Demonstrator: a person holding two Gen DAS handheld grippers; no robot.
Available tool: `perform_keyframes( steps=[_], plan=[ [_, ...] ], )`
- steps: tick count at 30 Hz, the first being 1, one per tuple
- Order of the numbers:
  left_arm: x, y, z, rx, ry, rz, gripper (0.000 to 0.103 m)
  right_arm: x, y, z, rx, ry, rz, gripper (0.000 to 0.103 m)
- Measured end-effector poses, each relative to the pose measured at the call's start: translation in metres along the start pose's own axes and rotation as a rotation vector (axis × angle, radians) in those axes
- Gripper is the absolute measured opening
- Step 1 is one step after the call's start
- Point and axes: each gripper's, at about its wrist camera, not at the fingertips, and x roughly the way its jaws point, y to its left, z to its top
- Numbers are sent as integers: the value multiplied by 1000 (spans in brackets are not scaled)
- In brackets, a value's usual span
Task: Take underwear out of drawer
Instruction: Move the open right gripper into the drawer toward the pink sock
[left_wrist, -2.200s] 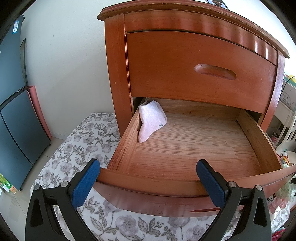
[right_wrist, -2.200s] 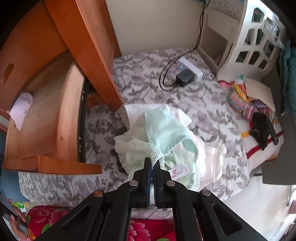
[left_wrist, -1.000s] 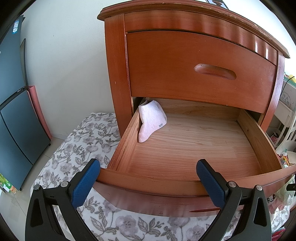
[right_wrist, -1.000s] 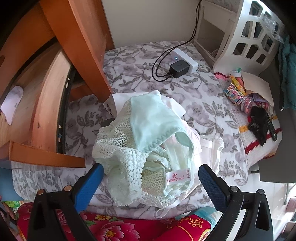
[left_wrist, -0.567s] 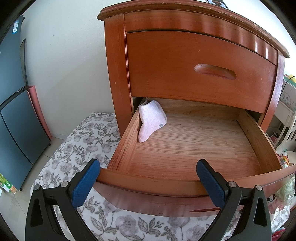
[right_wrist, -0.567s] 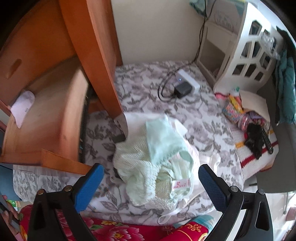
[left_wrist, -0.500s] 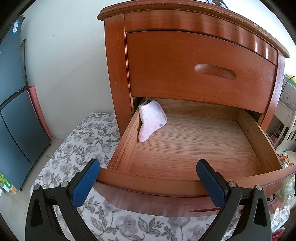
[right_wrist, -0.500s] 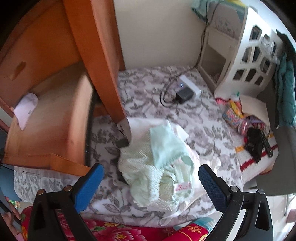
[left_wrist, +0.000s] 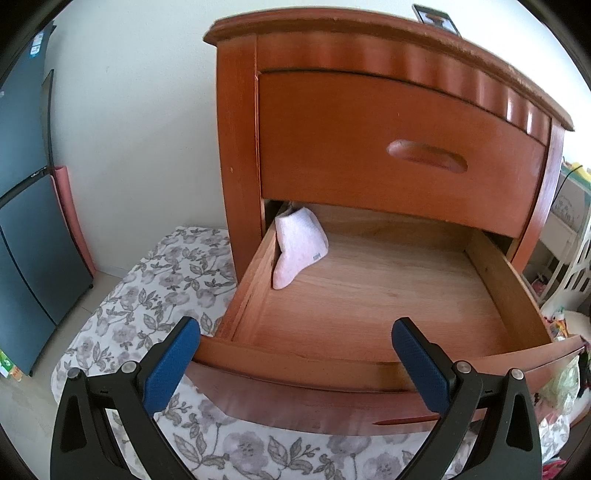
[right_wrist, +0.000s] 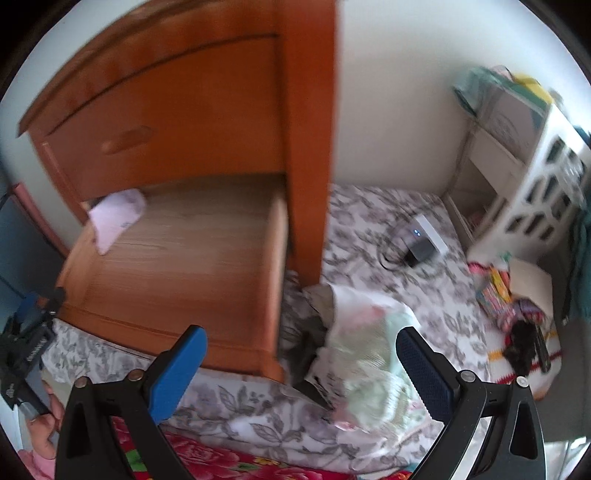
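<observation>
Left gripper (left_wrist: 295, 354): we see its blue pads spread wide apart, nothing between them. It hovers just in front of the pulled-out lower drawer (left_wrist: 369, 310), the two fingers framing the drawer's front rim. Ahead of the left finger, at the drawer's far left corner, a pale pink sock (left_wrist: 299, 245) leans against the side wall. The rest of the drawer floor is bare wood. Above it the upper drawer (left_wrist: 399, 151) of the wooden nightstand (left_wrist: 236, 140) is closed. Below the gripper lies a grey floral sheet (left_wrist: 155, 280); far left stands a dark blue cabinet (left_wrist: 26, 229).

Right gripper (right_wrist: 301, 360): we note its fingers also wide apart and holding nothing. This view is motion-blurred. Just ahead, between the fingers and nearer the right one, sits the pile of underwear (right_wrist: 365, 354), pale green and white, resting on the floral sheet outside the drawer, beside the nightstand's right front corner. Ahead to the left the open drawer shows, with the sock at its back corner. Further right we see a white charger block with a dark plug (right_wrist: 421, 240) on the sheet, and a white cut-out shelf unit (right_wrist: 543, 184) against the wall. At the far left edge, the other gripper is in view, gripped by a hand (right_wrist: 40, 428).
</observation>
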Motion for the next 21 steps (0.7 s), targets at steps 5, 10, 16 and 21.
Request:
perform_keyframes(
  steps=[5,10,16,21],
  plan=[
    [-14,7,4,-17,-58,-26,103,-10,36,17,-72,-54,74,103],
    [-17,21,14,-32,-58,-81,103,-13,75,35,-144,-96,120,103],
    [-10,45,23,-49,-27,-149,103,-5,122,61,-193,-105,177,103],
    [-10,70,27,-74,-33,-174,103,8,173,83,-256,-97,229,103]
  ],
)
